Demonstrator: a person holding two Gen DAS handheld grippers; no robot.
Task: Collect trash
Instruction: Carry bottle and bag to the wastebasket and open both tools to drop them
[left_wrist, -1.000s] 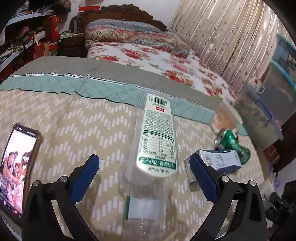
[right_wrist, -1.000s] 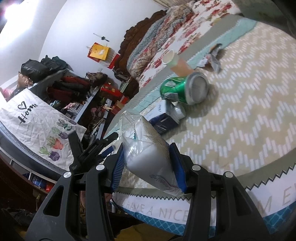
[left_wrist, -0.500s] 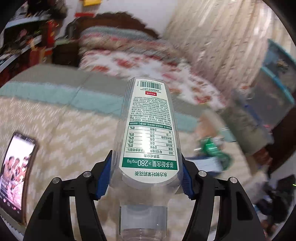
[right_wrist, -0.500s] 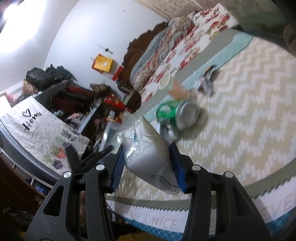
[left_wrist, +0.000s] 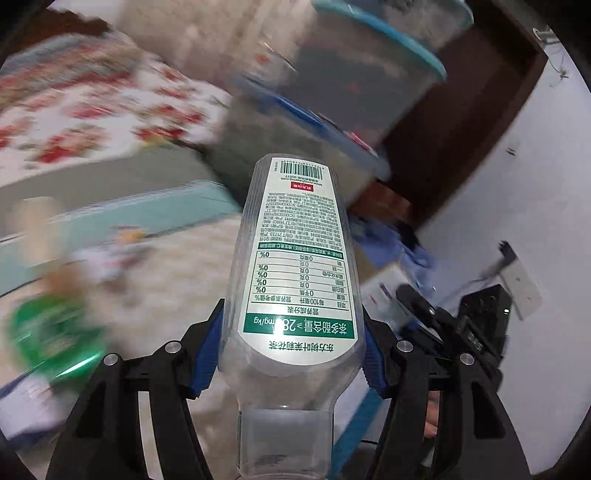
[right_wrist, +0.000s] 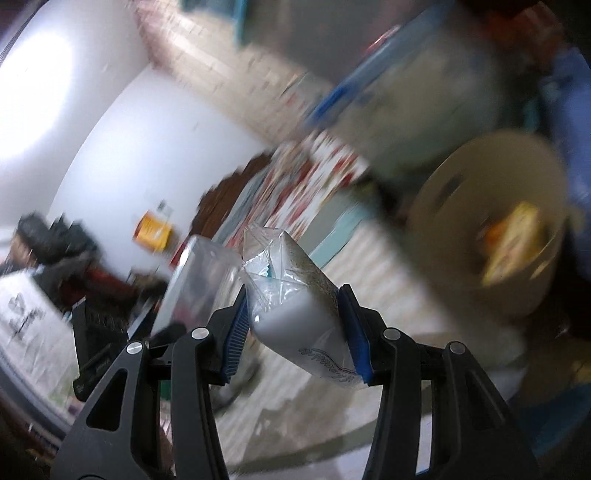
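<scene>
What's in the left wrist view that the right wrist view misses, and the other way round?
Left wrist only: the left hand-held gripper shut on the clear bottle, its label facing the camera, and a blurred green can on the bed. Right wrist only: the right hand-held gripper shut on a plastic packet, and a beige bin with trash inside. Both: the bottle and floral bedding.

A clear, empty plastic bottle (left_wrist: 295, 280) with a white and green printed label stands lengthwise between blue pads, its base pointing away, label with barcode facing up, lifted off the bed. A clear plastic packet of white tissues (right_wrist: 295, 302) is pinched at its middle, tilted, its crimped end pointing up and away. A blurred green crushed can (left_wrist: 55, 339) lies on the zigzag bedspread at left.
</scene>
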